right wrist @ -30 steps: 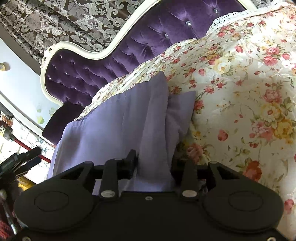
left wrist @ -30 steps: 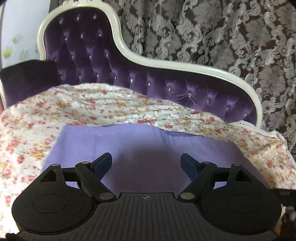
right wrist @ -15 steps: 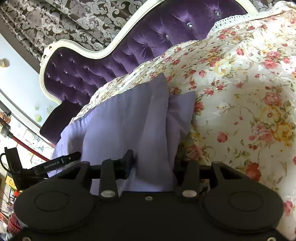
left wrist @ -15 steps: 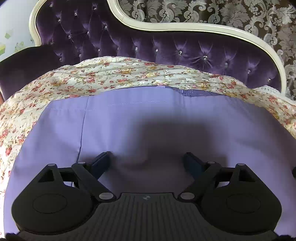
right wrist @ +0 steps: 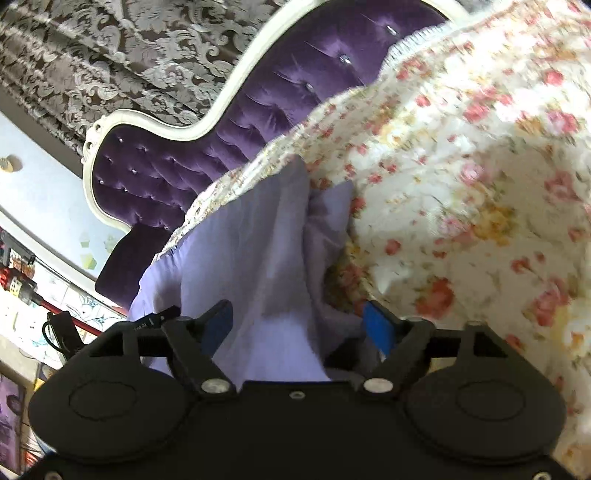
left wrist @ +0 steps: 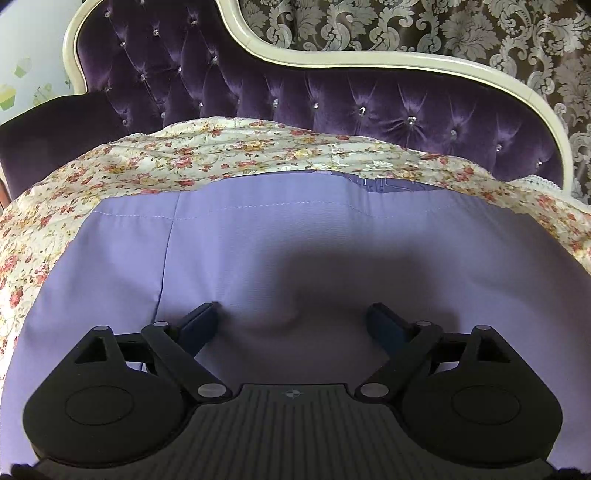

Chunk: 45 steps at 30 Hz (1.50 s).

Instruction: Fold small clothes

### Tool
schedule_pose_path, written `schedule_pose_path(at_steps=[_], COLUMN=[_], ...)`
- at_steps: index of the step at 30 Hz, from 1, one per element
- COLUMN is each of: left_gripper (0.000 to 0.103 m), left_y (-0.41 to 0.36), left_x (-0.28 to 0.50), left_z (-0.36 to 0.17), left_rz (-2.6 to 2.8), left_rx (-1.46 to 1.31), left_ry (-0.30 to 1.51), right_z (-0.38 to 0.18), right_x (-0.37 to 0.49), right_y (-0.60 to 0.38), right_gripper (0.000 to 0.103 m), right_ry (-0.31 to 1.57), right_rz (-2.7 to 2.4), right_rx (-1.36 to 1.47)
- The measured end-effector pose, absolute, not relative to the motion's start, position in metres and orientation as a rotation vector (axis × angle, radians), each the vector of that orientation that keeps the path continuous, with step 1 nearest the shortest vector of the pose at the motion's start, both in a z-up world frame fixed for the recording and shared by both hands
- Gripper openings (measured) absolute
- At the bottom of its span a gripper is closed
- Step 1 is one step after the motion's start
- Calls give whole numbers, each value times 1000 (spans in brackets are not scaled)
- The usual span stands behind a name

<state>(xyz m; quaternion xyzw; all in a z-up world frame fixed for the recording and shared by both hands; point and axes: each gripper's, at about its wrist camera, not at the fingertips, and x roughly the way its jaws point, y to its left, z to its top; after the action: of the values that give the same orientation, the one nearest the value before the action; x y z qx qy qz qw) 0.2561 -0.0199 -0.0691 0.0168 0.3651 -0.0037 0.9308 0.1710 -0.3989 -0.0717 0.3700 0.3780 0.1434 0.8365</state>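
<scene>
A lilac garment (left wrist: pixel 295 251) lies spread on a floral cover (left wrist: pixel 184 158); a stitched hem runs along its far edge. My left gripper (left wrist: pixel 293 325) is open, its fingers low over the cloth, which bulges into a small wrinkle between them. In the right wrist view the same garment (right wrist: pixel 258 236) lies in a folded ridge at its right edge. My right gripper (right wrist: pixel 299 325) is open, its blue-padded fingers either side of that bunched cloth without clamping it.
A purple tufted sofa back with a cream frame (left wrist: pixel 332 62) rises behind the cover. Patterned curtains (left wrist: pixel 443 26) hang beyond. In the right wrist view the floral cover (right wrist: pixel 461 203) extends right, and the other gripper's body (right wrist: pixel 59 328) shows at lower left.
My left gripper moved forward and down onto the lilac cloth. My right gripper's jaws widened from shut on the cloth to open, and the view tilted.
</scene>
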Motion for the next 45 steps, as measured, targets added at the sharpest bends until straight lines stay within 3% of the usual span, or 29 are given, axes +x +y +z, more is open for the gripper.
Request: schedule_pose_path(at_steps=[11,14,16,19,22,28,36,40,45], left_gripper=[91,91,91,88,79,79,82,82,74], left_y=[-20,-20,-20,-17,-10,-10,-34,-31,-21], left_x=[256,256,256,256,243,187,174,180,160], left_z=[-69,-68,-68,-61,-44,-26,-78,-74,-58], left_rz=[-8,-6,-6,-23,-34,-99,-84,-85,-90], left_rx=[36,35,32,28,-16,-9,121,114,72], left_ry=[745,744,742,749,760,725,748,748,711], right_z=[-100,-107,-107,-95,-76,-35,0,18,44], right_x=[218,236,242,236,227,221,220,219,220], right_y=[-393,-389,-385,-381,-379,-362,-342,-326,-294], right_gripper=[80,58,30,29,28,28,27,27,27], right_ry=[779,783,801,780,744,724,719,706,682], right_rz=[454,498,493,471,462,434,459,497,557], right_rx=[896,972,937,897,866,773,729,735,693])
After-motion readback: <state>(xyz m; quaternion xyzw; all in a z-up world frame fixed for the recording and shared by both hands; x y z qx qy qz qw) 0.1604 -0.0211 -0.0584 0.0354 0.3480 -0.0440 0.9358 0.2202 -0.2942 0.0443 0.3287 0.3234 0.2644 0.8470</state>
